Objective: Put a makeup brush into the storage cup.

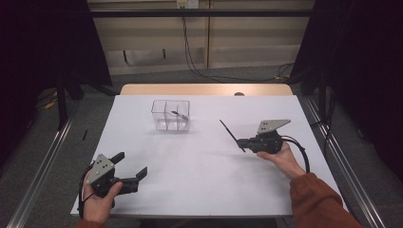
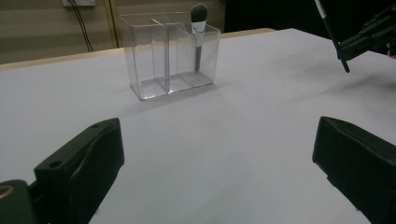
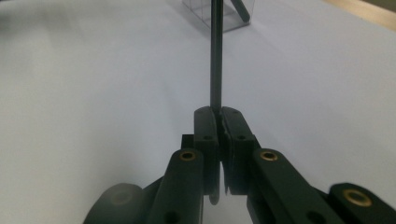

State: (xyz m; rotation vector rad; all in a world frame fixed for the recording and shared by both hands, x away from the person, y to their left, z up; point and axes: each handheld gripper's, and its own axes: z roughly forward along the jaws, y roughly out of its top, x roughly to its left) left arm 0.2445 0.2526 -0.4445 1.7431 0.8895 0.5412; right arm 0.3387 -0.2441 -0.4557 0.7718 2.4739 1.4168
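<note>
Right gripper (image 1: pixel 243 141) clamps your thin black brush stick (image 1: pixel 232 135), its long axis aimed toward the clear three-compartment acrylic organizer (image 1: pixel 170 115); left gripper (image 1: pixel 130 166) gapes idle.

Item I hold: thin black stick (image 1: pixel 232 135), long, straight, tilted, lifted above the white table, right of the clear three-compartment organizer (image 1: pixel 170 115), its far end toward the organizer.
</note>
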